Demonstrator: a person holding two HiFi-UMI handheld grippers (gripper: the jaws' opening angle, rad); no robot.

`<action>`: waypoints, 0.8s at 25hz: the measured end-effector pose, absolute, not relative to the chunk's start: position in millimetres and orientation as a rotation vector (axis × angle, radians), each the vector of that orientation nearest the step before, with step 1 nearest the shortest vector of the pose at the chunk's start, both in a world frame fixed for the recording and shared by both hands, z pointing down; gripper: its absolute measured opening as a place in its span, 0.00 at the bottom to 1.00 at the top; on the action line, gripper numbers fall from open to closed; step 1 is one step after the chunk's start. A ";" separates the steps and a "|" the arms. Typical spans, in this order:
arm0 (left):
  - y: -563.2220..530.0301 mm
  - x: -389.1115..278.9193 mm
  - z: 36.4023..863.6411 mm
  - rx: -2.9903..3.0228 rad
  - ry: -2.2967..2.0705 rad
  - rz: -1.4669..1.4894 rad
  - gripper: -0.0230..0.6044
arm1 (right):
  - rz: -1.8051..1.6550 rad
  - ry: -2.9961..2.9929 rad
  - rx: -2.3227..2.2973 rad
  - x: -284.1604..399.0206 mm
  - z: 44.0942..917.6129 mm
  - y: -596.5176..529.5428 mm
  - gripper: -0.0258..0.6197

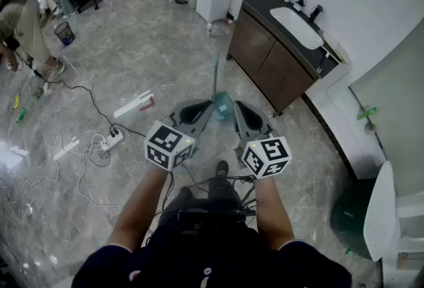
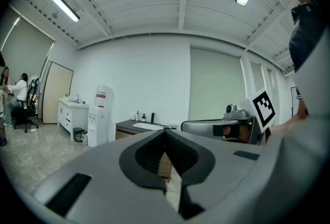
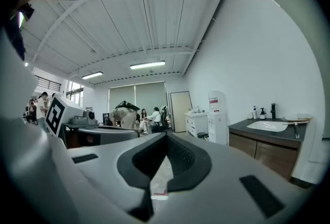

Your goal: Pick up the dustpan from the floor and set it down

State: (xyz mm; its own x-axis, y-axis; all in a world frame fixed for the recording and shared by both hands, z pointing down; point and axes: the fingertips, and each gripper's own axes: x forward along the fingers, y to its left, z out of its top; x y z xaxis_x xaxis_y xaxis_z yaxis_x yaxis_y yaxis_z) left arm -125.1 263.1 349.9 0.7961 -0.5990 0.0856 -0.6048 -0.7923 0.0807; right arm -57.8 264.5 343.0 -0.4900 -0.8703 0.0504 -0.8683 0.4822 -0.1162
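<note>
Teal plastic makes up the dustpan [image 1: 223,108], which sits on the shiny stone floor [image 1: 132,48] just past the two claws, between their tips. It looks light and stiff, maybe a bit slippery. Its thin handle [image 1: 215,75] stands straight up, and that looks like the best place to pinch. The left claw [image 1: 197,110] is pressed together on nothing. The right claw [image 1: 246,122] is too. No words can be read anywhere.
</note>
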 end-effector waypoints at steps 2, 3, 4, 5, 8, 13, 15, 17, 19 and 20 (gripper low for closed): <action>264.7 -121.4 352.7 2.877 -0.966 0.089 0.06 | -0.201 2.686 -1.583 -53.8 345.4 265.2 0.05; 264.8 -119.4 353.6 2.877 -0.965 0.090 0.06 | -0.203 2.681 -1.585 -51.5 345.9 264.8 0.05; 264.2 -117.3 353.9 2.876 -0.966 0.091 0.06 | -0.207 2.674 -1.587 -48.9 345.6 263.7 0.05; 263.2 -115.2 353.9 2.875 -0.967 0.092 0.06 | -0.210 2.666 -1.587 -46.2 344.9 262.2 0.05; 258.4 -108.8 353.3 2.871 -0.970 0.095 0.06 | -0.216 2.660 -1.581 -39.4 343.0 256.7 0.05; 244.4 -96.2 359.7 2.863 -0.975 0.103 0.06 | -0.224 2.667 -1.574 -27.6 348.2 241.2 0.05; 238.0 -93.5 364.5 2.856 -0.979 0.110 0.06 | -0.228 2.669 -1.571 -24.7 351.8 234.3 0.05; 229.6 -90.8 368.4 2.847 -0.986 0.116 0.06 | -0.234 2.674 -1.565 -21.6 354.4 225.7 0.05; 219.0 -85.3 371.6 2.837 -0.998 0.123 0.06 | -0.242 2.680 -1.557 -16.0 356.9 214.9 0.05; 213.1 -81.5 373.6 2.832 -1.005 0.128 0.06 | -0.248 2.683 -1.551 -12.3 358.6 208.8 0.05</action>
State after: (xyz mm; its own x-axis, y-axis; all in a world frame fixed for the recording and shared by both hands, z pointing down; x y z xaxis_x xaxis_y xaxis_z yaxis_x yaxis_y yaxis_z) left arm -81.5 213.1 373.6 0.7743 -0.6205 0.1245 -0.6319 -0.7689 0.0974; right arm -12.3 208.8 358.6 -0.5017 -0.8635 0.0515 -0.8583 0.4896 -0.1536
